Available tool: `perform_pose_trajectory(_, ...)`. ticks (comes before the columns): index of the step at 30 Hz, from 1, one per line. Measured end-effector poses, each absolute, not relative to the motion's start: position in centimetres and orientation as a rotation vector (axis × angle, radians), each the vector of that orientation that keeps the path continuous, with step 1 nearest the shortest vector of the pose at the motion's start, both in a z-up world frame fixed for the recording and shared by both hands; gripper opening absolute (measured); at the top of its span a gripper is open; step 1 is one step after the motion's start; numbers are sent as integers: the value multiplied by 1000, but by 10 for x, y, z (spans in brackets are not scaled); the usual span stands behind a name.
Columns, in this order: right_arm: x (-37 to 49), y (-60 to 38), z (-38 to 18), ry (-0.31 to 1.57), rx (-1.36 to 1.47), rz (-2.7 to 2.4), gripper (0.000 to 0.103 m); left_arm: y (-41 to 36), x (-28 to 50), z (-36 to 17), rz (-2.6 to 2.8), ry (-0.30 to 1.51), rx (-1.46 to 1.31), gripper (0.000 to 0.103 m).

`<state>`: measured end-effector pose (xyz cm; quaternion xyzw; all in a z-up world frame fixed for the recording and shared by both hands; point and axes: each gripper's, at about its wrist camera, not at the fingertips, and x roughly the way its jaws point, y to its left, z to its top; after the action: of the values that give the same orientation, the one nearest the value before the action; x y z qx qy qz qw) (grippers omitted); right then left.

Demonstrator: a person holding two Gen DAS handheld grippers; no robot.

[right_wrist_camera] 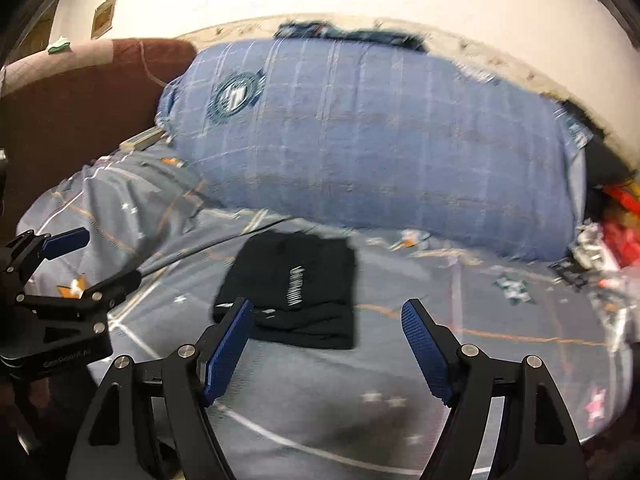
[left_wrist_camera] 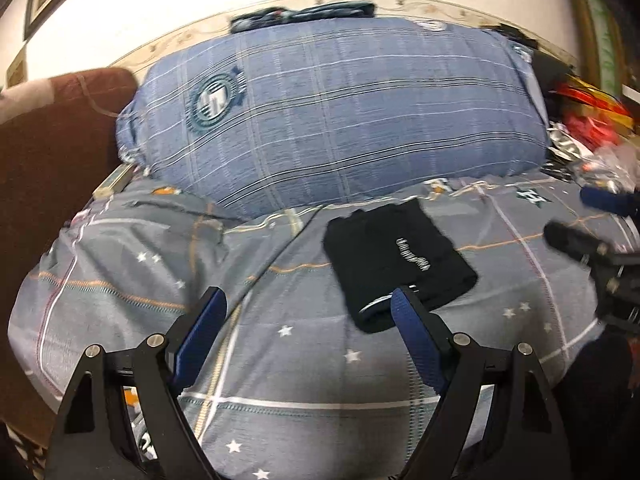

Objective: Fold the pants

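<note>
The black pants (left_wrist_camera: 396, 256) lie folded into a small rectangle with white lettering on the grey star-print bedsheet (left_wrist_camera: 304, 360). They also show in the right wrist view (right_wrist_camera: 296, 284). My left gripper (left_wrist_camera: 308, 300) is open and empty, above the sheet just in front of the pants; its right finger overlaps their near corner. My right gripper (right_wrist_camera: 328, 312) is open and empty, just in front of the pants. The right gripper also shows at the right edge of the left wrist view (left_wrist_camera: 588, 216), and the left gripper at the left edge of the right wrist view (right_wrist_camera: 100, 256).
A big blue plaid pillow (left_wrist_camera: 332, 108) lies behind the pants, with dark clothes (left_wrist_camera: 304, 12) on top of it. A brown headboard (left_wrist_camera: 48, 152) stands to the left. Red and silver clutter (left_wrist_camera: 592, 128) is piled at the right. The wall is behind.
</note>
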<state>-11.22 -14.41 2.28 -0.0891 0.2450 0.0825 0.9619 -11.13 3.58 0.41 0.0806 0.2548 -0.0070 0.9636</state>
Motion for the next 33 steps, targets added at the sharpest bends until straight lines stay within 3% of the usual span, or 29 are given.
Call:
perform_pose_trajectory(9,-150,-217,72,367,-124,29,80,11,-128,79,-45,329,153,86)
perform_pose_trajectory(16,-171,-249,98,295,-48,6,81,0,-158,131,-75,162,140,103)
perform_pose_trajectory(23,-194,-263,119,222,15,8,81,-4,-183,152,-96,64,149,103)
perform_pose_trajectory(33,-228,-261,146,129,22,26,82,0,-199,165,-127,57,103,103)
